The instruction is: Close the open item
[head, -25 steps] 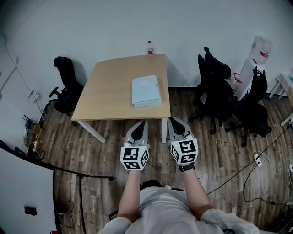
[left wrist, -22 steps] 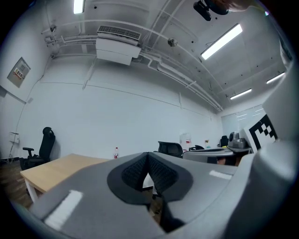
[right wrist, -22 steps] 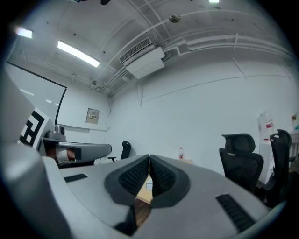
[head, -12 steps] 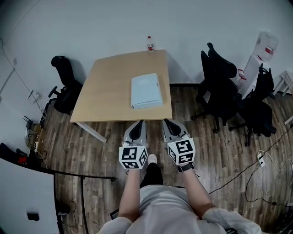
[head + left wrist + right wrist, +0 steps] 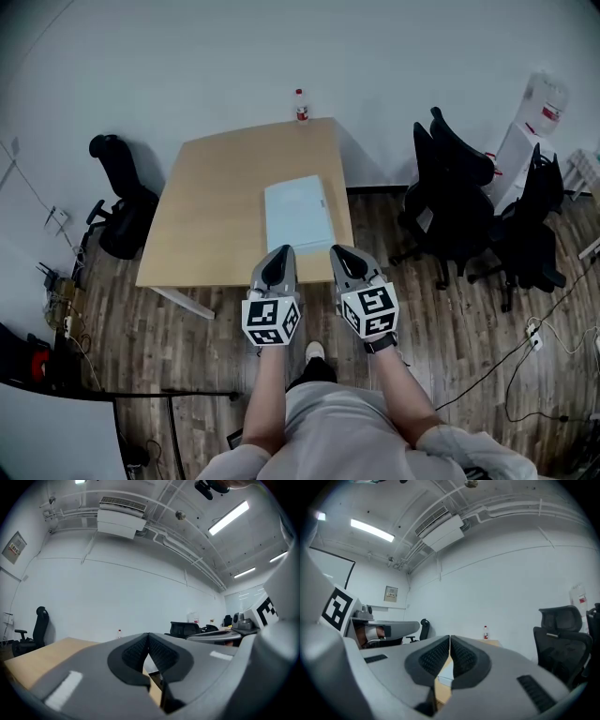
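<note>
Flat pale-blue item (image 5: 298, 214): lies flat on the wooden tabletop (image 5: 211, 211), in its right half, close to the right edge and nearer the front edge than the back. Cannot be told from above as open or shut.

Left gripper (image 5: 278, 251): hovers over the front edge of the tabletop, just short of the item's near left corner, not touching it. Shows jaws pressed together in the left gripper view (image 5: 148, 637), with nothing between them.

Right gripper (image 5: 339, 249): hovers at the tabletop's front right corner, just short of the item's near right corner, apart from it. Shows jaws together and empty in the right gripper view (image 5: 450, 639).

Small bottle (image 5: 301, 105): stands upright at the back edge of the tabletop, well apart from the item.

Black office chairs: one (image 5: 117, 197) off the left edge, two (image 5: 457, 202) to the right.
</note>
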Demonstrator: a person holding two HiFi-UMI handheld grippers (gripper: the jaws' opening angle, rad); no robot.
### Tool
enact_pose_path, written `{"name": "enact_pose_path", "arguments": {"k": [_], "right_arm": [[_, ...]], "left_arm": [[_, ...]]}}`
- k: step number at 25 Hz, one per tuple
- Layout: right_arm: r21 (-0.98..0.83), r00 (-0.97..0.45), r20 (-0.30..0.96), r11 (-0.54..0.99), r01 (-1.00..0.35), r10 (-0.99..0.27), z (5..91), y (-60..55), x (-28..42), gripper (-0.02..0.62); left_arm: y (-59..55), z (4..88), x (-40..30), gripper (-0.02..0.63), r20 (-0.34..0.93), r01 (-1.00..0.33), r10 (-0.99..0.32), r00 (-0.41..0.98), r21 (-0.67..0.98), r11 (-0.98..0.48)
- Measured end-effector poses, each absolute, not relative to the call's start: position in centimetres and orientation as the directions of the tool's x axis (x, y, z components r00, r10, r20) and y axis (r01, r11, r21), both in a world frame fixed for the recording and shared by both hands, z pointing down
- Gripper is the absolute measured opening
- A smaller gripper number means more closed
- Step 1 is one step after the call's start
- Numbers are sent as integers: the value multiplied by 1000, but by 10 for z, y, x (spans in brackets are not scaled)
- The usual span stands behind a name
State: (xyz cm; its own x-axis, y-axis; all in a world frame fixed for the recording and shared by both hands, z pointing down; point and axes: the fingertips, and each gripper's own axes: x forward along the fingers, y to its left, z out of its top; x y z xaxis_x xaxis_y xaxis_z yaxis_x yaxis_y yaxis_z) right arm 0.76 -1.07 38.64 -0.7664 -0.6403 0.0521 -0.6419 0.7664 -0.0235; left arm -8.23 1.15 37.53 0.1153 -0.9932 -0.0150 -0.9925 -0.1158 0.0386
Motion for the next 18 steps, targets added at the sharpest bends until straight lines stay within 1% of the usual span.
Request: {"name": "enact_pose_path", "arguments": {"k": [12,18], "right_arm": [[-30,-751,83,751,-659,-655,401,-136,-90,15],[-56,-719,114,718,-694,-686,423,-178,-116,15]], "left_arm": [[-119,394,-162,9,22,-979,-980,197,49,-195],[-164,419,-192,9,56,-971,-971,232,80,-227]]}}
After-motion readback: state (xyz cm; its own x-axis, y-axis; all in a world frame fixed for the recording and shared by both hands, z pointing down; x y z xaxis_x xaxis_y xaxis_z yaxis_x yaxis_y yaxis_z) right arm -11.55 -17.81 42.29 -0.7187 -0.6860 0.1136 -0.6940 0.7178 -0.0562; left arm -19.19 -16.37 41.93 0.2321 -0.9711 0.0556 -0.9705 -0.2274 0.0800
